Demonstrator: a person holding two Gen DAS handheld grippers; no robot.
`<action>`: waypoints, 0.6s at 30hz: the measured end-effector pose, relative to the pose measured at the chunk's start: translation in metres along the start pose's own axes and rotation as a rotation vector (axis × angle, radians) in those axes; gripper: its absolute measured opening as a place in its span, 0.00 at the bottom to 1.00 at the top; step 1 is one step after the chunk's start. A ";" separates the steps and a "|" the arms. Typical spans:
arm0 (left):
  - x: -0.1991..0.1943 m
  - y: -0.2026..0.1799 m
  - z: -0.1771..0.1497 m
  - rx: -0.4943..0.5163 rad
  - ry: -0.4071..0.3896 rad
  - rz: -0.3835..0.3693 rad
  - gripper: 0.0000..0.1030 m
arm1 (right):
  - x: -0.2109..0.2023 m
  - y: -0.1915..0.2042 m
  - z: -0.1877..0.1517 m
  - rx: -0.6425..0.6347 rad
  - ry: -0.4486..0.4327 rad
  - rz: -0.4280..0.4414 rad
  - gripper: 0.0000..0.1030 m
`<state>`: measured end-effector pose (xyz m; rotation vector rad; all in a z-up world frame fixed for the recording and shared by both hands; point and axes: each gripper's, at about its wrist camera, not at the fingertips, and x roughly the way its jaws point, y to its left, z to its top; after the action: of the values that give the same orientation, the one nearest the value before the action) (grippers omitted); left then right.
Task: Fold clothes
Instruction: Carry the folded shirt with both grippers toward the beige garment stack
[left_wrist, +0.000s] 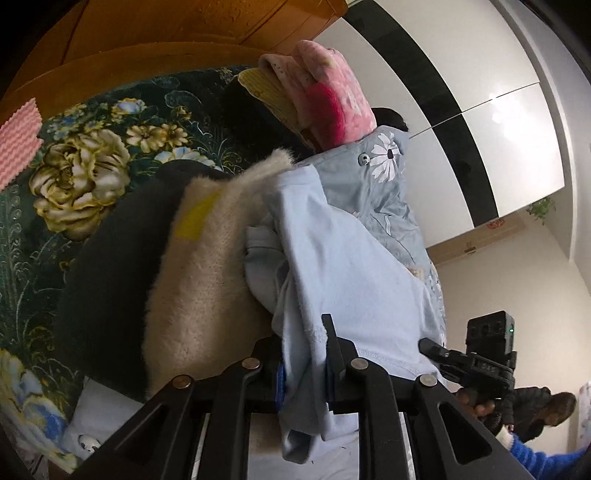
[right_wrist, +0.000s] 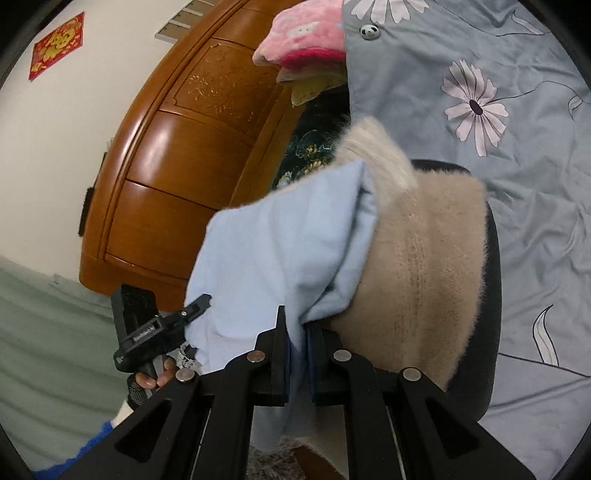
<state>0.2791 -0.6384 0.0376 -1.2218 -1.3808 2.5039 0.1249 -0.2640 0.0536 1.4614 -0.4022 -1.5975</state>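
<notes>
While the left gripper (left_wrist: 306, 354) shows in its own view pinched on an edge of the light blue garment (left_wrist: 343, 266), the cloth hangs up off the bed (left_wrist: 85, 177), over a beige sweater (left_wrist: 207, 266) and a dark garment (left_wrist: 110, 280). A folded pink stack (left_wrist: 325, 99) lies further back.

In the right wrist view, the right gripper (right_wrist: 297, 332) is likewise clamped on another edge of the garment (right_wrist: 280, 251), with the sweater (right_wrist: 424, 266) just beside it and the blue floral sheet (right_wrist: 517, 147) beyond. The left gripper (right_wrist: 201, 301) shows at the cloth's far side.

Judging by this, the garment is mid-carry, held at two points; next it needs laying flat on clear bed, keeping both edges taut and level.
</notes>
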 end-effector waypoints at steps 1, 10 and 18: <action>0.000 0.000 0.000 -0.005 0.002 -0.003 0.19 | 0.001 -0.001 0.000 0.003 0.000 0.001 0.07; -0.037 -0.029 -0.001 0.086 -0.005 0.147 0.37 | -0.018 0.015 0.009 -0.069 0.056 -0.100 0.26; -0.051 -0.093 0.003 0.311 -0.086 0.356 0.51 | -0.051 0.067 0.025 -0.307 -0.015 -0.381 0.37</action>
<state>0.2823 -0.6030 0.1377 -1.4066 -0.7923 2.8909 0.1231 -0.2686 0.1415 1.3396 0.1226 -1.8720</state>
